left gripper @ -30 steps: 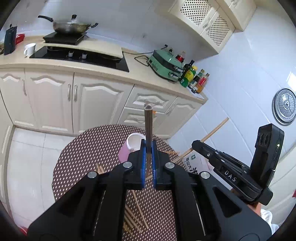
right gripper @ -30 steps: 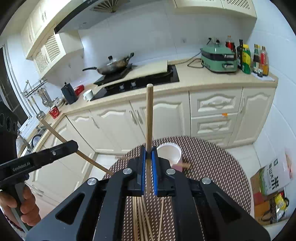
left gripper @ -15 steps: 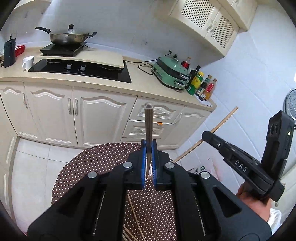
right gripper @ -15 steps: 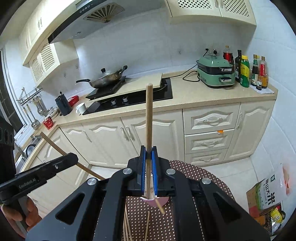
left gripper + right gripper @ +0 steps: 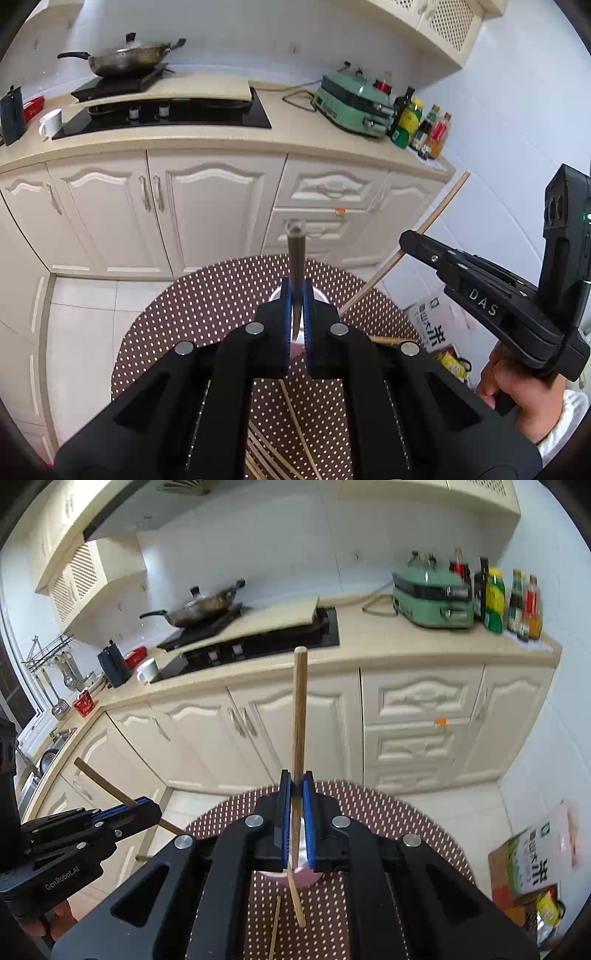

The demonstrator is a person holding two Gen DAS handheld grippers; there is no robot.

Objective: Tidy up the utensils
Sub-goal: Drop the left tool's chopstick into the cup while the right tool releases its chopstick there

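Peering past my own black claw bodies, I lose most of the pink cup (image 5: 301, 877): only a sliver of rim and wall shows under the right claw (image 5: 297, 812), and in the left wrist view just a pale edge of it behind the blue pads. The left claw (image 5: 296, 314) is clenched on a dark chopstick (image 5: 296, 251) that stands upright, its lower end hidden between the pads. The right claw grips a light wooden chopstick (image 5: 298, 716), also upright, with its lower tip reaching past the cup onto the dotted brown surface (image 5: 406, 823). Loose chopsticks (image 5: 295, 424) lie on that surface, largely cut off by the left claw's frame. Beyond stand cream cabinets (image 5: 207, 206), a wok (image 5: 125, 61) on the hob, a green grill appliance (image 5: 432, 594), sauce bottles (image 5: 509, 598) and a white mug (image 5: 51, 120).
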